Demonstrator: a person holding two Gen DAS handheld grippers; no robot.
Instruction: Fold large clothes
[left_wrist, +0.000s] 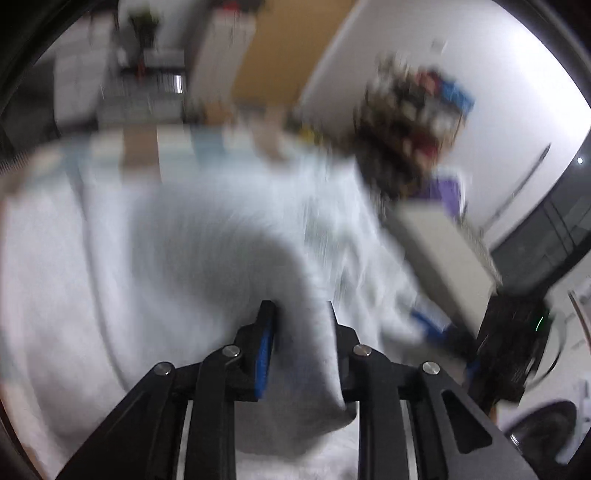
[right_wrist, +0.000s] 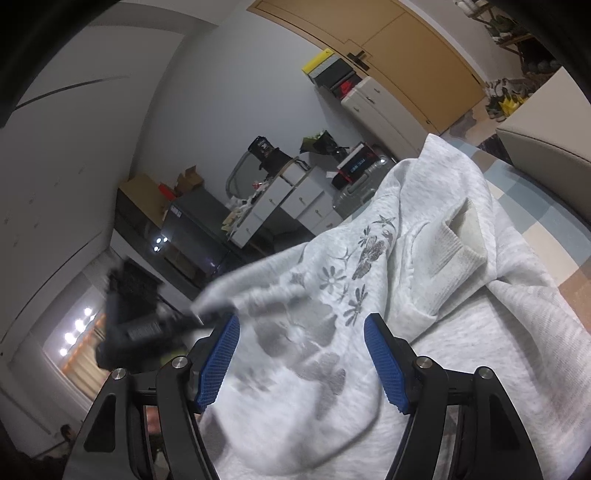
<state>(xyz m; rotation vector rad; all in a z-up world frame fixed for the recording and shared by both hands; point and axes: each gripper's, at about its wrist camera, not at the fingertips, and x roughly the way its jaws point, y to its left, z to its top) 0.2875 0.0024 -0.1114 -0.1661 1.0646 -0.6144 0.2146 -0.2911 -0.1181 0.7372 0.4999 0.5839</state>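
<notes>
**Grey sweater draped between two grippers**

Between the fingers of the left gripper (left_wrist: 301, 332) hangs a fold of the grey sweater (left_wrist: 221, 240); the view is blurred, so whether the pads press the cloth or have let go cannot be told. The right gripper (right_wrist: 301, 354) stands wide, jaws released, with the sweater's flower print (right_wrist: 332, 280) lying between them untouched. Further off, the ribbed collar (right_wrist: 448, 254) lies on a checked cover (right_wrist: 546, 218). Beyond stand white drawers (right_wrist: 291, 199), a suitcase (right_wrist: 354, 192) and a tan door (right_wrist: 402, 48)
</notes>
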